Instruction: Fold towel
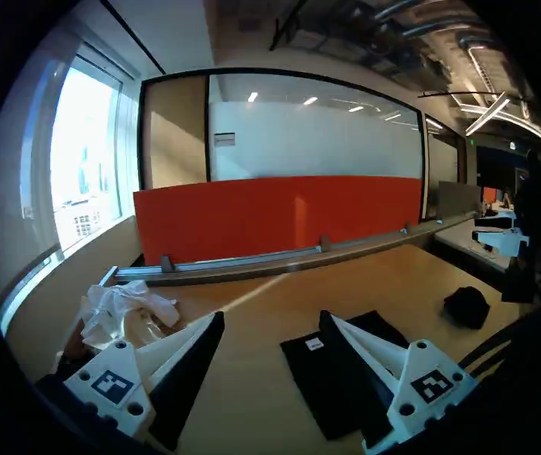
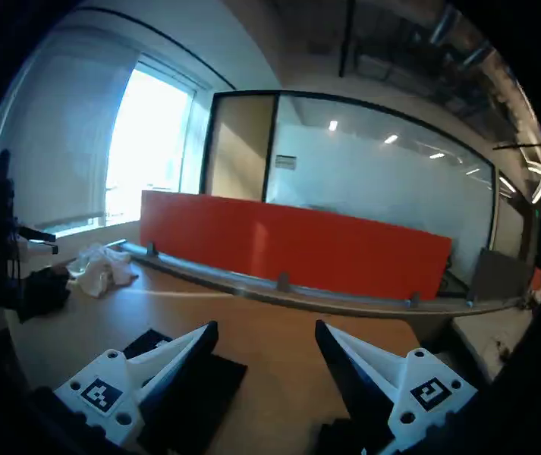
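A black towel (image 1: 323,371) lies flat on the wooden table (image 1: 391,280), a small white tag on its near part. My left gripper (image 1: 270,315) hovers above the table, open and holding nothing, and its right finger (image 1: 376,356) is over the towel. In the right gripper view the black towel (image 2: 217,379) shows low down, partly hidden behind the left finger (image 2: 156,371). My right gripper (image 2: 266,326) is open too, with bare table (image 2: 285,349) between its fingers.
An orange divider panel (image 1: 270,216) on a metal rail (image 1: 270,262) closes the table's far edge. Crumpled white material (image 1: 122,307) lies at the left near the window, and a small black lump (image 1: 466,305) at the right. Both also appear in the right gripper view: the crumpled white material (image 2: 99,269) and the black lump (image 2: 42,292).
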`<state>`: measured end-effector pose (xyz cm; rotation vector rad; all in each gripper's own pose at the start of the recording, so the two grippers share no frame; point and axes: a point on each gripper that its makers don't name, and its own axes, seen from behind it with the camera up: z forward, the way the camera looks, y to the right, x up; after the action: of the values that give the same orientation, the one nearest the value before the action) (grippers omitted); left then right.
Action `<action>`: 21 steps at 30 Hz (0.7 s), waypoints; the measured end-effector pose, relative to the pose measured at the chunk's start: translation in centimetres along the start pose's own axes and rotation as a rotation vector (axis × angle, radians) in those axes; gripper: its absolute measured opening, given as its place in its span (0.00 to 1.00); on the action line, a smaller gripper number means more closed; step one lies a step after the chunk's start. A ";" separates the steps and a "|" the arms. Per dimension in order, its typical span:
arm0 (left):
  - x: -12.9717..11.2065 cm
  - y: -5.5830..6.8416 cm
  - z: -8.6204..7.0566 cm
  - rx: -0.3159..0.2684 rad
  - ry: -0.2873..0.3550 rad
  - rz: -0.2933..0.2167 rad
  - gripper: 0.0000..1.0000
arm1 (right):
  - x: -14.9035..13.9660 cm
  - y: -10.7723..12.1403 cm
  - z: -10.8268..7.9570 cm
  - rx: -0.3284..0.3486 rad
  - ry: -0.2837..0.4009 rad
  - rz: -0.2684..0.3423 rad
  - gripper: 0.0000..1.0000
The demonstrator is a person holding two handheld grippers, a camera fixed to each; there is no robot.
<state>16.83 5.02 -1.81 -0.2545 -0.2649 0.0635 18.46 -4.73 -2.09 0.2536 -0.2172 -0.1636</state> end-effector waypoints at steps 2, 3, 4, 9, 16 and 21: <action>-0.4 0.4 0.0 -0.022 -0.023 0.014 0.93 | -0.3 -0.4 0.0 0.031 -0.027 -0.013 0.99; -0.7 0.6 0.0 -0.034 -0.035 0.021 0.92 | -0.5 -0.6 0.0 0.047 -0.042 -0.020 0.99; -0.9 0.8 0.0 -0.046 -0.045 0.026 0.92 | -0.6 -0.8 0.0 0.061 -0.054 -0.025 0.99; -2.4 1.8 0.1 -0.102 -0.099 0.054 0.92 | -1.8 -1.7 0.0 0.126 -0.111 -0.059 0.99; -5.2 2.9 0.4 -0.142 -0.157 0.093 0.93 | -4.7 -3.1 0.2 0.188 -0.181 -0.103 0.99; -7.5 3.6 0.7 -0.151 -0.180 0.111 0.92 | -7.1 -4.2 0.4 0.223 -0.217 -0.128 0.99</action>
<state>9.31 7.95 -3.96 -0.4148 -0.4354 0.1776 10.95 -7.51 -4.17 0.4729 -0.4364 -0.2952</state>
